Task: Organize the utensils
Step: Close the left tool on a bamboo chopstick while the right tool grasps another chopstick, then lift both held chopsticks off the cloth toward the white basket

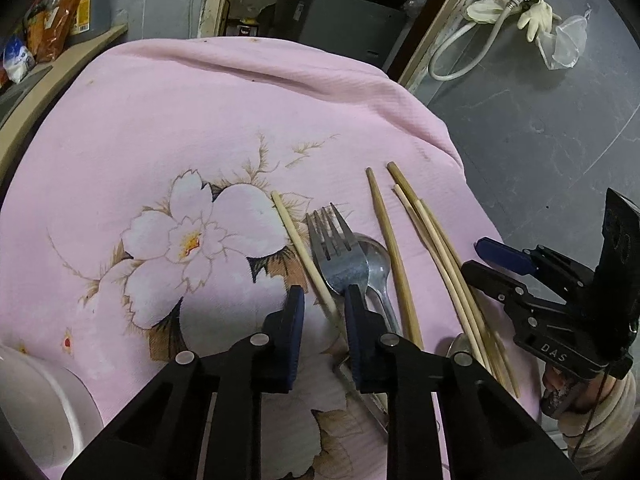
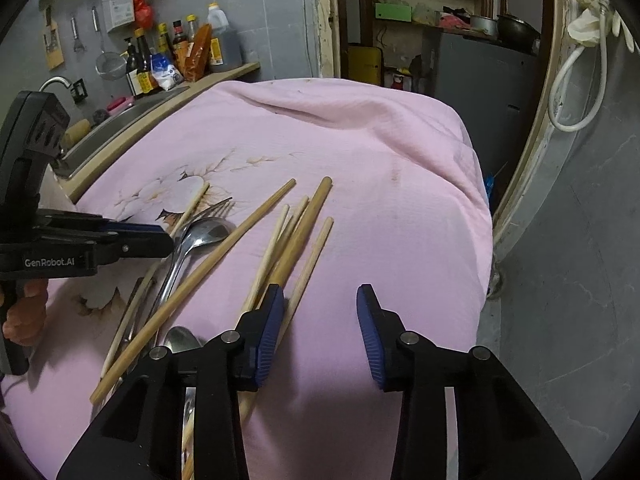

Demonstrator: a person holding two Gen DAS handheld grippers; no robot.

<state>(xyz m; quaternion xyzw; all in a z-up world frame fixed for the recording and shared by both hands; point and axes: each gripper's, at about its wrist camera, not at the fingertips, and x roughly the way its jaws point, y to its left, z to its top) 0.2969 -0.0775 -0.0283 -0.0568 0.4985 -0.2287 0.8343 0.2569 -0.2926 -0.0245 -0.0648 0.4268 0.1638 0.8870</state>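
On a pink flowered cloth (image 1: 160, 128) lie a metal fork (image 1: 336, 240), a spoon (image 1: 374, 256), a second spoon (image 1: 460, 346) and several wooden chopsticks (image 1: 440, 248). My left gripper (image 1: 324, 320) hangs low over the fork's neck. A pale chopstick (image 1: 300, 248) runs into the gap between its blue pads without being pressed; the jaws stand narrowly apart. My right gripper (image 2: 320, 312) is open over the bundle of chopsticks (image 2: 296, 240). One chopstick (image 2: 316, 256) passes between its jaws close to the left pad (image 2: 270, 320). Each gripper shows in the other's view, the right gripper (image 1: 486, 266) and the left gripper (image 2: 160, 236).
A white bowl (image 1: 40, 400) stands at the cloth's near left. Beyond the cloth's left edge are a sink counter (image 2: 132, 112) and sauce bottles (image 2: 144, 64). The cloth drops off at the right to a grey floor (image 1: 540, 128) with a hose (image 1: 460, 52).
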